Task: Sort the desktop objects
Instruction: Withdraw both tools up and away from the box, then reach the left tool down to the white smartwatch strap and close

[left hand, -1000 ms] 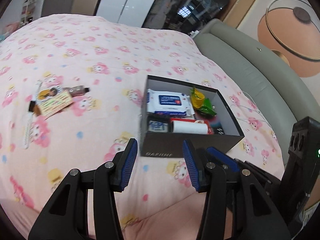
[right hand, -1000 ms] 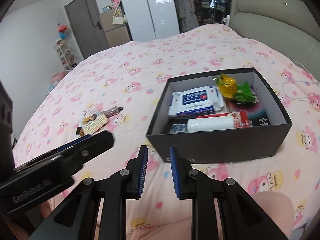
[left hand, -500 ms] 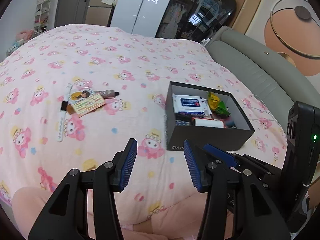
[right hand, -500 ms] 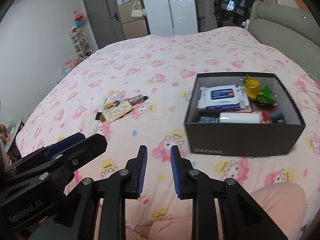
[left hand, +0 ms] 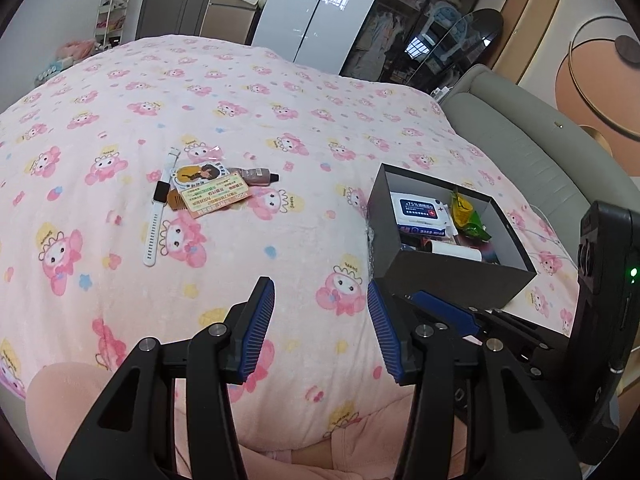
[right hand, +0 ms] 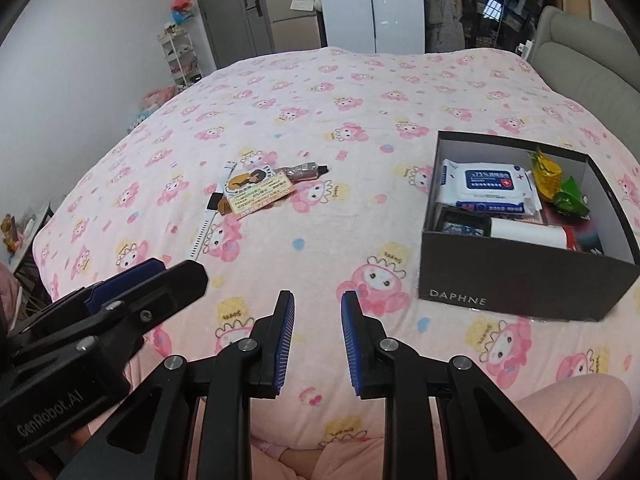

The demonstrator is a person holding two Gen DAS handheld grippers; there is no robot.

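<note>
**Across a pink cartoon bedspread: loose items on one side, a black box on the other**

Over the bed, both grippers hover with nothing between their blue-padded fingers. The left gripper [left hand: 321, 330] has its jaws well apart; the right gripper [right hand: 317, 344] holds its jaws closer together, yet a clear gap shows and nothing is gripped.

Underneath lies a soft pink bedspread [right hand: 360, 92] printed with pink cartoon characters, yellow shapes bearing the word "Sweet", and small hearts and flowers. Behind the bed stand a grey door [right hand: 224, 8], glossy white wardrobe panels [right hand: 394, 4], a dark glass-fronted wardrobe with clothes inside, and a white shelf unit [right hand: 180, 60] against the wall. A grey-green padded headboard [left hand: 532, 152] runs along one side.

The black box [right hand: 520, 280] sits on the bedspread, with "DAPHNE" printed in pale letters on its front. Inside it are a white wipes pack [right hand: 486, 188] with a blue label reading "75%", a white cylinder [right hand: 528, 232], and yellow and green wrappers [right hand: 556, 188].

Well apart from the box, a small cluster lies on the bedspread: a white smartwatch [left hand: 158, 212], printed cards [left hand: 212, 194] whose writing is too small to read, and a brown tube [left hand: 258, 176]. "GenRobot.AI" marks the left gripper's body in the right wrist view.
</note>
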